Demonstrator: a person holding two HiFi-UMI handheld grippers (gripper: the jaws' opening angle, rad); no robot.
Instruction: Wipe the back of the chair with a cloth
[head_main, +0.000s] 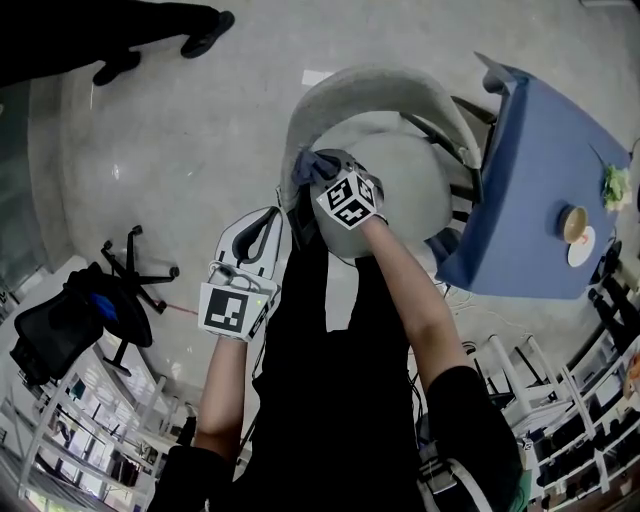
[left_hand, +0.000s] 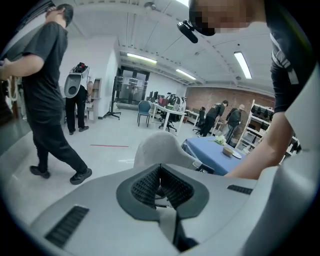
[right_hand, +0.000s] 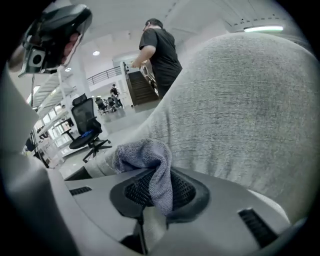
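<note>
**WIPING THE CHAIR BACK: GRIP, CONTACT AND STROKE**

Locate the chair back (head_main: 372, 88): grey woven fabric, curved, upright behind the seat, just beside a blue-covered surface (head_main: 540, 180). Find the cloth (right_hand: 144, 159), blue-grey, clamped between the jaws of the right tool (right_hand: 152, 192) and bunched above them, at the upper left edge of the back in the head view. Treat cloth and fabric as very near or touching; cannot confirm actual contact from these views.

Keep the clamp firm: judge any slack likely to let the cloth drag out on the coarse weave. Press the bunched part, not the hard jaw tips, against the fabric. Work along the curve in long overlapping passes, turning the wrist to keep the cloth flat against it.

Note the left tool (left_hand: 161, 186), jaws closed together on nothing, on the near side of the chair and not touching it. Consider bracing the chair with it to guard against shifting under pressure. Mind the person (left_hand: 45, 100) on the open floor beyond.
</note>
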